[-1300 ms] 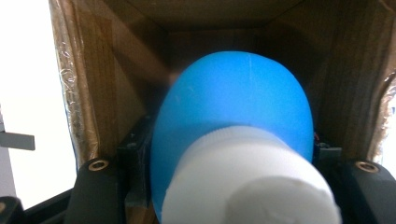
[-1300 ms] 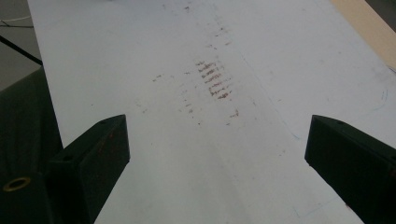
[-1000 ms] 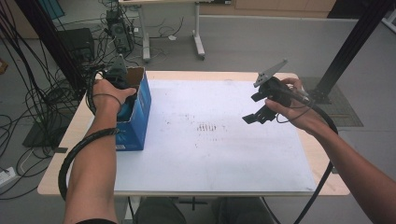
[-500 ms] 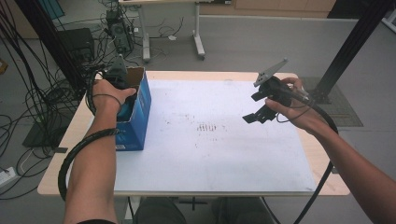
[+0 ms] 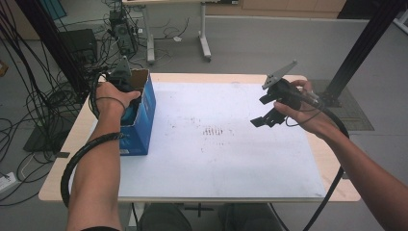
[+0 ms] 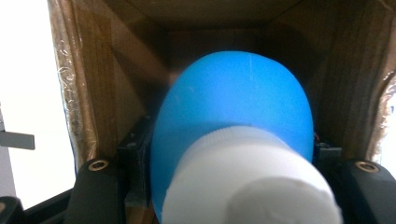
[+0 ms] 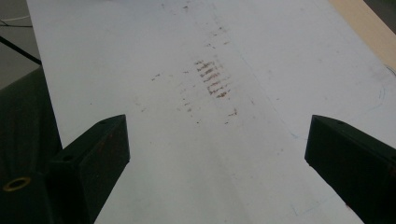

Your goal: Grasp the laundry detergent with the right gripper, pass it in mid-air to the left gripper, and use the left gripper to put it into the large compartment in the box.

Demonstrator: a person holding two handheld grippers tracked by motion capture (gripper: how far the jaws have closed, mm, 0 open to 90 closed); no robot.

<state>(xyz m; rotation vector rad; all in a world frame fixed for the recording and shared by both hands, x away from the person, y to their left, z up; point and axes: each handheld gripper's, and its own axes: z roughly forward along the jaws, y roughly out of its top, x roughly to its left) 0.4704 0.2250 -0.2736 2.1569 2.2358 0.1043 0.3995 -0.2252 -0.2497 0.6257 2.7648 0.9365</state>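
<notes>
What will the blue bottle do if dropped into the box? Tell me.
The bottle looks smooth and rounded, so it may slip or roll. It seems light plastic, unlikely to break. The left tool holds it inside the cardboard box, whose walls should stop it.

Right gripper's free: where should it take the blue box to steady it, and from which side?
Grip the top edge of the blue box's wall that faces the white mat, probably coming down from above. The box stands upright with its top open, so that thin wall fits between open fingers. The left gripper already holds a blue bottle in the opening, so stay clear of it.
</notes>
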